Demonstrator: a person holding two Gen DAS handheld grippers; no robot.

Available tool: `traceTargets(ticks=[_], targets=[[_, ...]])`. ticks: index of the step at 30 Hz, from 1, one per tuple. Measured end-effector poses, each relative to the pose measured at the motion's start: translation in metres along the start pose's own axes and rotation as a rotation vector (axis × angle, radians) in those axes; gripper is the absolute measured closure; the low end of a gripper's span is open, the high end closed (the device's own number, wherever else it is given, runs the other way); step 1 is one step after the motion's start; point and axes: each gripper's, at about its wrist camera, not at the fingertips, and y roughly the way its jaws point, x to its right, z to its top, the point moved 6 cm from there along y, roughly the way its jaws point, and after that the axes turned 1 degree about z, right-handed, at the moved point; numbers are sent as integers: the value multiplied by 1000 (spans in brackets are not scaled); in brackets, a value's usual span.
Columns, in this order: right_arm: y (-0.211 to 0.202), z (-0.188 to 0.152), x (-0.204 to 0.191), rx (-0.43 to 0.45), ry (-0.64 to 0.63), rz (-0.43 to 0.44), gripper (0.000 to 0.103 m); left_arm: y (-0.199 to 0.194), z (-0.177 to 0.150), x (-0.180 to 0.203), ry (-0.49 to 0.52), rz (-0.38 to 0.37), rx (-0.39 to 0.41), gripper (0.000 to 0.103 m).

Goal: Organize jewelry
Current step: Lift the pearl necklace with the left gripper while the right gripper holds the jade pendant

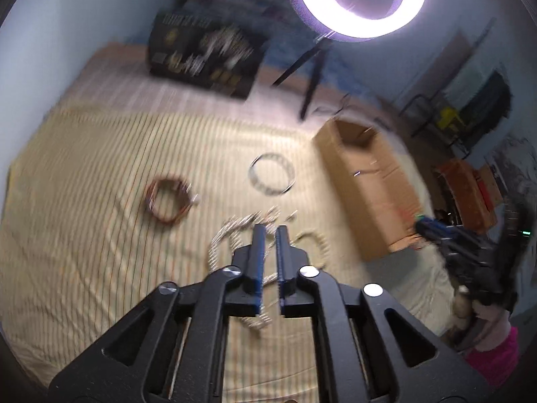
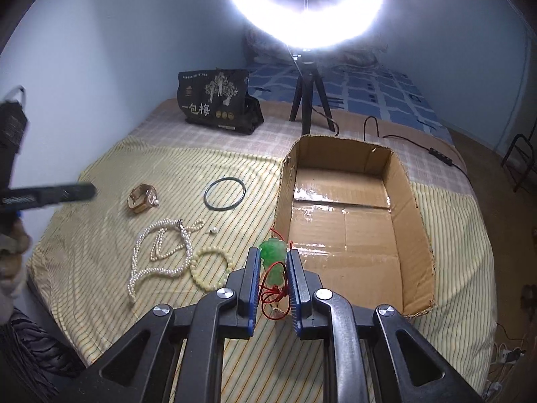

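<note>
My right gripper (image 2: pixel 272 251) is shut on a green jade pendant (image 2: pixel 275 273) with a red cord, held above the cloth beside the near left corner of an open cardboard box (image 2: pixel 412 208). A long pearl necklace (image 2: pixel 157 255), a cream bead bracelet (image 2: pixel 209 268), a dark bangle (image 2: pixel 225 193), a golden-brown bracelet (image 2: pixel 142 198) and a loose pearl (image 2: pixel 212 231) lie on the striped cloth. My left gripper (image 1: pixel 271 230) hovers over the pearl necklace (image 1: pixel 231 235); its jaws stand a narrow gap apart with nothing held. The left wrist view is blurred.
A black snack bag (image 2: pixel 218 100) and a ring light on a tripod (image 2: pixel 307 100) stand at the back of the bed. A black cable (image 2: pixel 433 149) runs behind the box. The striped cloth (image 2: pixel 100 268) drops off at its near and left edges.
</note>
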Motion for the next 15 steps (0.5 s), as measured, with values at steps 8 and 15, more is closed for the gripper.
traceTargets(ticks=[8, 15], targets=[[5, -3, -10, -12, -10, 30, 89, 58, -15, -26, -38, 55, -144, 74], [3, -2, -13, -6, -13, 43, 89, 93, -19, -29, -47, 98, -212, 74]])
